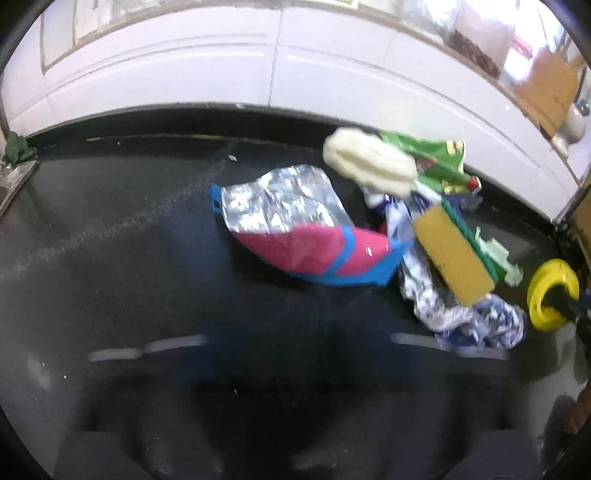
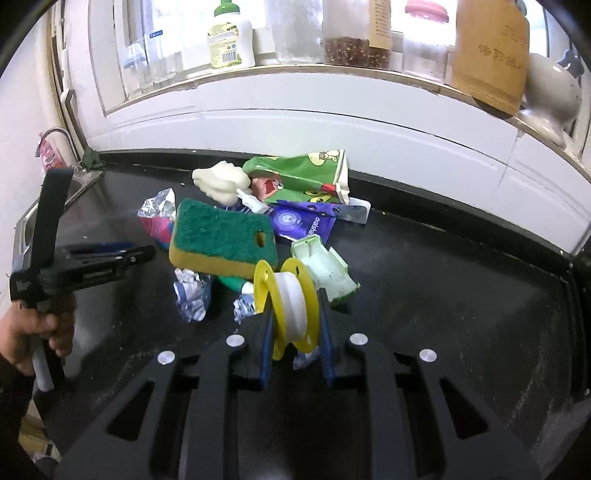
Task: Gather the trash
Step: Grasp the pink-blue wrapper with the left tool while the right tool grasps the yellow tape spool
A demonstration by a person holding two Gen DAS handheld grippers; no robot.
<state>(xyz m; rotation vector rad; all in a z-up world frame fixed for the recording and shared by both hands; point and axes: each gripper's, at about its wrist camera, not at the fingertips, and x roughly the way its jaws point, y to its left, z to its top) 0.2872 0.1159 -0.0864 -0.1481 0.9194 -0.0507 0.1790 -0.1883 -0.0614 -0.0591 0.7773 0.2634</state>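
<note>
A pile of trash lies on the black counter (image 2: pixel 424 280): a green-and-yellow sponge (image 2: pixel 221 240), a green snack bag (image 2: pixel 306 173), a purple wrapper (image 2: pixel 299 221), a cream crumpled lump (image 2: pixel 221 181), crumpled foil (image 2: pixel 192 295) and a pale green plastic piece (image 2: pixel 325 269). My right gripper (image 2: pixel 295 325) is shut on a yellow tape spool (image 2: pixel 286 302), held just above the counter in front of the pile. The spool also shows in the left wrist view (image 1: pixel 550 293). A pink-and-blue foil bag (image 1: pixel 306 236) lies left of the sponge (image 1: pixel 452 254). My left gripper (image 2: pixel 144 253) hovers left of the pile with its jaws together.
A white tiled wall (image 2: pixel 295 122) backs the counter. A windowsill above holds a soap bottle (image 2: pixel 231 37), jars (image 2: pixel 354 33) and a brown paper bag (image 2: pixel 491 55). A steel sink (image 2: pixel 79 184) with a tap (image 2: pixel 59 136) lies at the far left.
</note>
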